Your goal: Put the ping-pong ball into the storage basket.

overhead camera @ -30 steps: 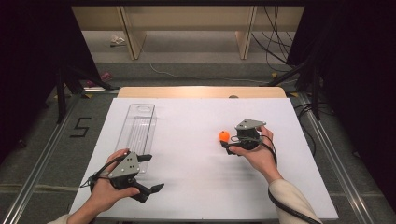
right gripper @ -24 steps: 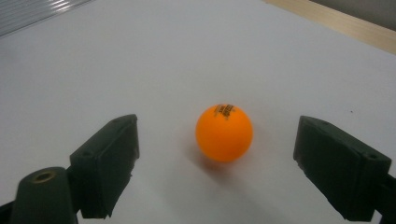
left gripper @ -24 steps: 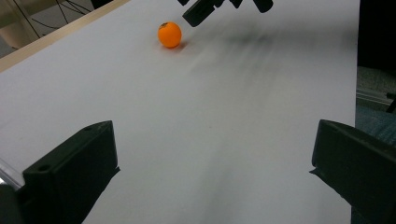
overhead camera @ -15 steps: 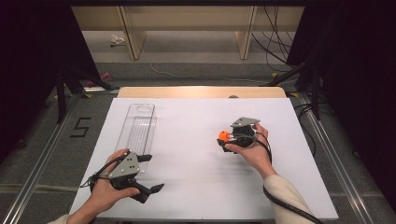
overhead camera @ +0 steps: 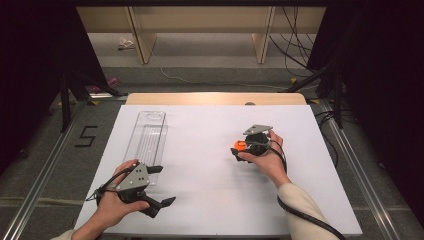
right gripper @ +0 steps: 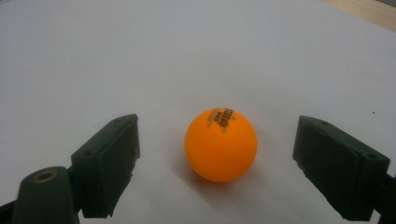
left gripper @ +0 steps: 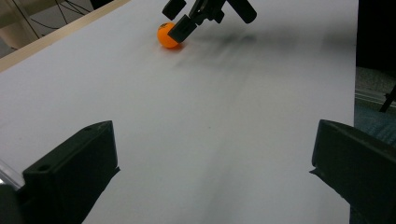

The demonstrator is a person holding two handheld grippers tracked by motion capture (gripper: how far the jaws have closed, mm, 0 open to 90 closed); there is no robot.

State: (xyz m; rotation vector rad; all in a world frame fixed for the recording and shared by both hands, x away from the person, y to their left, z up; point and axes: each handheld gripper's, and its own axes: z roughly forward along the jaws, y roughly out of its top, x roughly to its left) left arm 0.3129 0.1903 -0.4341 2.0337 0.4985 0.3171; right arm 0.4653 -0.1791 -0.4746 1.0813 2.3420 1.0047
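Lowered since before, right claw (right gripper: 217,158) straddles orange ball (right gripper: 221,144), untouched.

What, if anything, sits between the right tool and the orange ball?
Nothing visible. The right tool is open, with the orange ball resting on the white table between its jaws, a clear gap on each side.

A white-topped desk (overhead camera: 210,200) with a pale wooden far edge stands on a grey carpeted floor (overhead camera: 45,165) marked with a black "5" (overhead camera: 86,136). Metal rails (overhead camera: 42,185) run along both sides of it. Beyond it stand light wooden furniture legs (overhead camera: 141,35), with black cables (overhead camera: 295,45) trailing nearby and dark curtains (overhead camera: 35,55) on either side.
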